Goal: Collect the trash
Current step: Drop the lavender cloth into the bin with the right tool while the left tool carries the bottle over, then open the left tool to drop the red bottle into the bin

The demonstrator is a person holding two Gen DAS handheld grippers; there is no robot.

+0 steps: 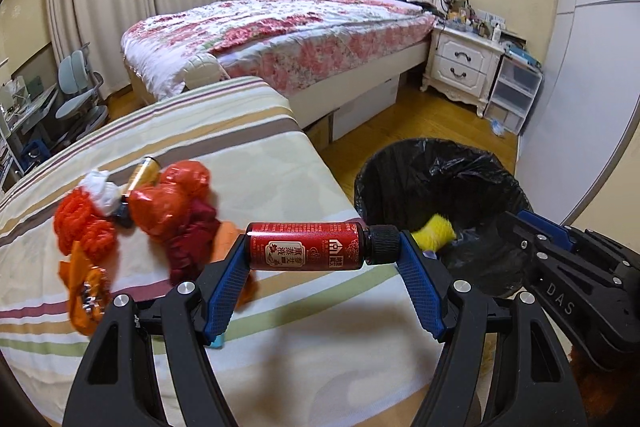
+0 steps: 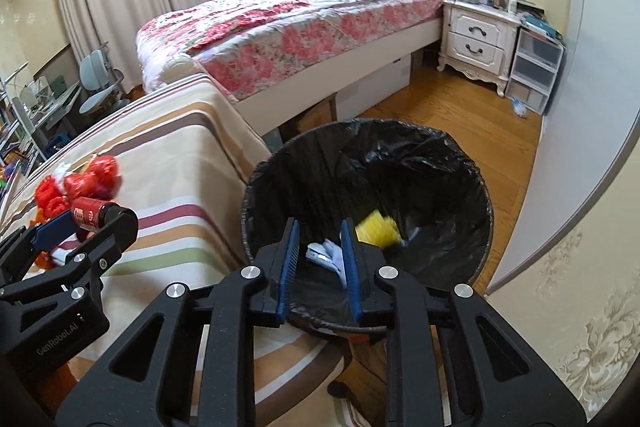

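My left gripper (image 1: 324, 247) is shut on a red bottle (image 1: 304, 246) with a black cap, gripped end to end and lying crosswise above the striped cover (image 1: 280, 155). Left of it lies a heap of trash: red and orange plastic bags (image 1: 168, 195), a gold can (image 1: 142, 175), a white wad (image 1: 100, 187) and an orange wrapper (image 1: 84, 291). My right gripper (image 2: 320, 227) hangs over the black-lined bin (image 2: 360, 125), its jaws narrow and shut on nothing. Inside the bin lie a yellow thing (image 2: 378, 229) and a white and blue scrap (image 2: 324, 254).
The bin (image 1: 400, 163) stands on the wood floor (image 2: 460, 107) right of the striped surface. Behind are a flowered bed (image 1: 280, 35), a white nightstand (image 1: 460, 63), plastic drawers (image 1: 514, 91), and a desk chair (image 1: 80, 95) at the far left. A pale wall curves along the right.
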